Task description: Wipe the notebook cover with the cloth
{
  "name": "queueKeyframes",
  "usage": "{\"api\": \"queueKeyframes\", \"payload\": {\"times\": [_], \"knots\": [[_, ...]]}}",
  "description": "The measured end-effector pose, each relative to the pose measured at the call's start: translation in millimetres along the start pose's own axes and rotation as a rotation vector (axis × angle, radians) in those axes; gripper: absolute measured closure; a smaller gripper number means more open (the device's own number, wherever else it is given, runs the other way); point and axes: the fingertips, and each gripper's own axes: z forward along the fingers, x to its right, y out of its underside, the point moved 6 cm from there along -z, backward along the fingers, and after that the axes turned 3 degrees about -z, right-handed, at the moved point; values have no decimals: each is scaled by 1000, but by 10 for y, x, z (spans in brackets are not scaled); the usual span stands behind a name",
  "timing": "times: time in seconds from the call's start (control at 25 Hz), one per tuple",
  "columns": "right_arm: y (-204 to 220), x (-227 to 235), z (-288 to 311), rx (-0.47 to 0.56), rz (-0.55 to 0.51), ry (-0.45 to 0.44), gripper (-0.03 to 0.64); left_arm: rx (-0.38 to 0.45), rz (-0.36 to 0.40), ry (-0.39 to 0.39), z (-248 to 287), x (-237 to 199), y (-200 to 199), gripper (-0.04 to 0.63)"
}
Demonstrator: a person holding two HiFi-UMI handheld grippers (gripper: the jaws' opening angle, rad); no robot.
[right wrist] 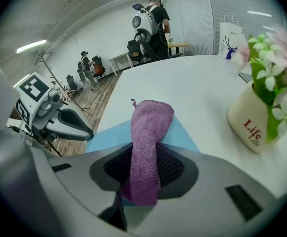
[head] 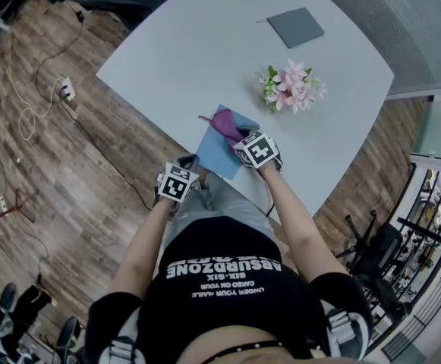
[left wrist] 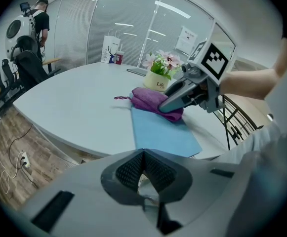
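A light blue notebook (head: 217, 152) lies at the near edge of the white table (head: 197, 44). A purple cloth (head: 225, 123) is draped over its far end. My right gripper (head: 240, 136) is shut on the cloth (right wrist: 147, 147), which runs out between the jaws onto the notebook (right wrist: 106, 136). My left gripper (head: 189, 164) hangs just off the table edge, left of the notebook, shut with nothing in it. The left gripper view shows the notebook (left wrist: 164, 133), the cloth (left wrist: 149, 99) and the right gripper (left wrist: 170, 101) pressing on the cloth.
A cream pot of pink flowers (head: 292, 88) stands right of the notebook, close to the cloth (right wrist: 256, 120). A grey pad (head: 295, 26) lies at the far side. Cables and a power strip (head: 65, 89) lie on the wooden floor to the left.
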Motion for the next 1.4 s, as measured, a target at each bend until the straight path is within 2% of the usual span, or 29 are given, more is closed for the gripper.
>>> {"api": "queueKeyframes", "payload": {"times": [0.24, 0.84, 1.4], "knots": [[-47, 262, -21, 2, 17, 43, 477, -4, 3, 1, 32, 12, -2, 580], [-271, 387, 14, 21, -18, 74, 474, -1, -11, -5, 3, 5, -10, 580], [-29, 531, -126, 23, 13, 129, 474, -4, -5, 0, 19, -1, -3, 580]]}}
